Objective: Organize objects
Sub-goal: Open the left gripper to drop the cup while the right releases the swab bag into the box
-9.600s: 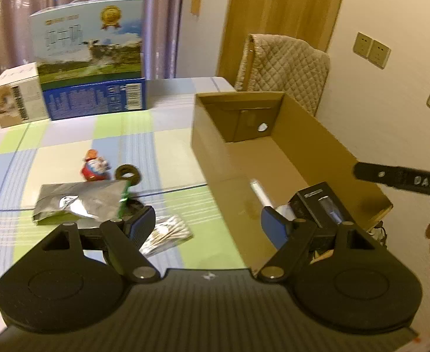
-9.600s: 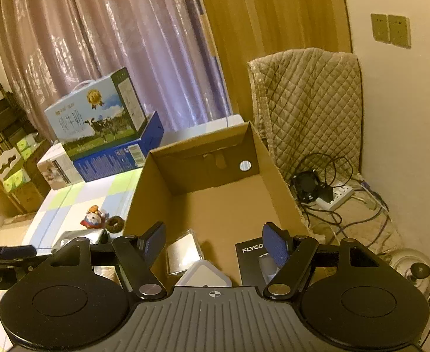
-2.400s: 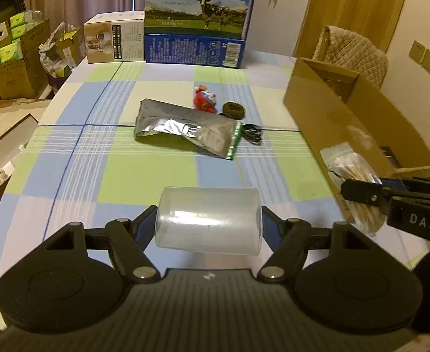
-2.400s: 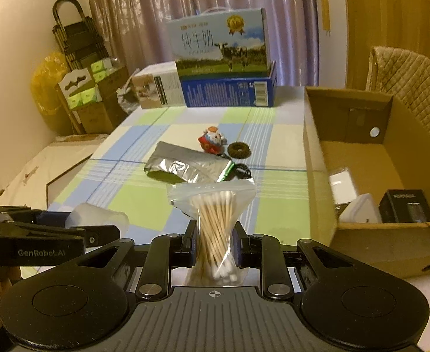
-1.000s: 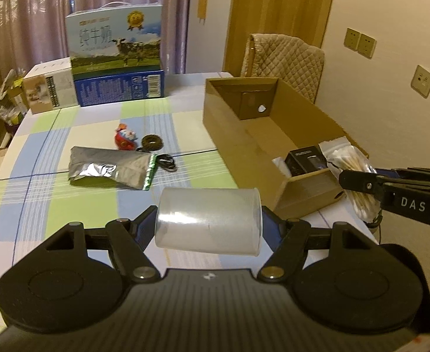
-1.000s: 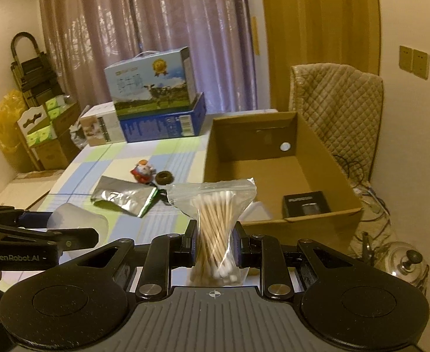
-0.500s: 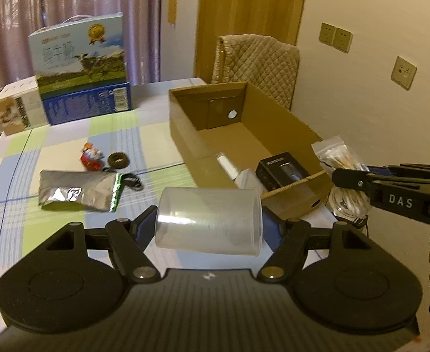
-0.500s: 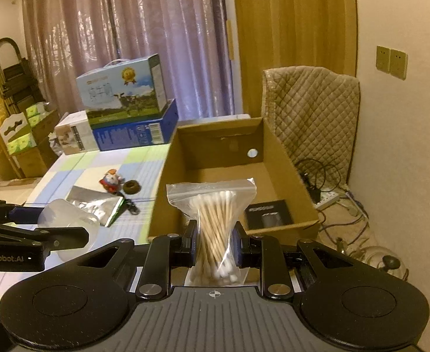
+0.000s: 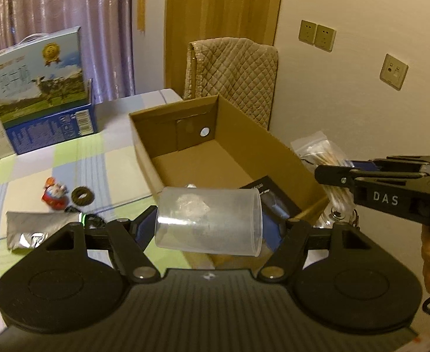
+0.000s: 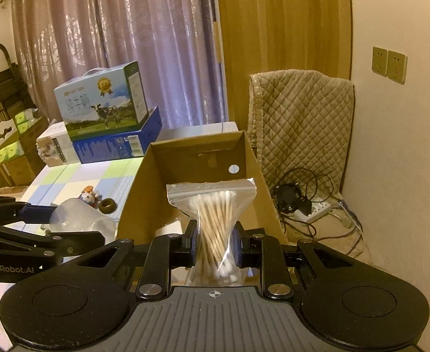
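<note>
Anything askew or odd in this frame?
Nothing damaged or spilled. The clear plastic cup lies sideways in the left gripper, and the bag of cotton swabs is pinched at its middle by the right gripper, both near the cardboard box.

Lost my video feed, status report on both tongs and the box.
Left tongs shut on clear plastic cup. Right tongs shut on zip bag of cotton swabs. Open brown cardboard box ahead, nothing blocking it.
</note>
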`<state>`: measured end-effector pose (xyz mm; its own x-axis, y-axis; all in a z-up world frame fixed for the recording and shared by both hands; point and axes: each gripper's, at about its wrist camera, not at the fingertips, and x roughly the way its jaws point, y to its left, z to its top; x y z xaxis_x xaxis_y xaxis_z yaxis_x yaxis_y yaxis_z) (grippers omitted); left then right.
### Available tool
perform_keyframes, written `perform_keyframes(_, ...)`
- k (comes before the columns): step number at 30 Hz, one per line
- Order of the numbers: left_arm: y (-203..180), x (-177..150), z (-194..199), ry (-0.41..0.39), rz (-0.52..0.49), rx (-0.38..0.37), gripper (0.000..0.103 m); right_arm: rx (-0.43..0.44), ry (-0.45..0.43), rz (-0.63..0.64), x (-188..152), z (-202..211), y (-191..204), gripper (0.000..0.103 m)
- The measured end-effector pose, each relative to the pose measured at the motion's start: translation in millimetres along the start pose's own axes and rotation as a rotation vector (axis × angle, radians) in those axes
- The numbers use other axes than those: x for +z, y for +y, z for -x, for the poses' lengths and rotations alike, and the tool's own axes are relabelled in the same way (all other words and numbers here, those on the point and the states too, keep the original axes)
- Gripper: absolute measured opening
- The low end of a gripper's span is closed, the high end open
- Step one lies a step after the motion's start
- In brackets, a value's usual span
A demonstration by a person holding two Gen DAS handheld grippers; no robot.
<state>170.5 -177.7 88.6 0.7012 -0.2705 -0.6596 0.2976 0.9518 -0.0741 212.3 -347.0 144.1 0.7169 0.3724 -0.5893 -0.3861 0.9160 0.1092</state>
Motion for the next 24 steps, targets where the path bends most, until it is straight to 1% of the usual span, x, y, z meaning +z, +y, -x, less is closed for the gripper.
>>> perform_keyframes(10,-11.0,23.2,-44.8,0.016,-0.035,-0.044,0.068,-0.017,-0.004,-0.04,13.7,-20.1,-28.7,0.02)
perform_keyframes(11,-11.8,24.3,-50.1,0.02,-0.04,-0.05,0.071,-0.018,-0.004,-0.042,14.3,-20.9,-30.2,0.02)
perform_keyframes(12,-11.5,25.1,-54.4,0.027,-0.042,-0.056,0.08,-0.019,-0.003,-0.044,14.7,-21.4,-31.9,0.02)
perform_keyframes(14,-9.5,26.7,-59.7,0.031,-0.031,-0.057,0.08,-0.019,-0.002,-0.046,14.5,-22.1,-34.2,0.02)
perform_keyframes(18,-2.1,28.3,-57.4,0.02,-0.02,-0.049,0.08,-0.01,0.001,-0.048,13.9,-22.6,-33.4,0.02)
perform_keyframes(24,15.1,25.3,-43.9,0.005,0.016,-0.015,0.08,0.015,0.011,-0.043,12.7,-24.9,-24.2,0.02)
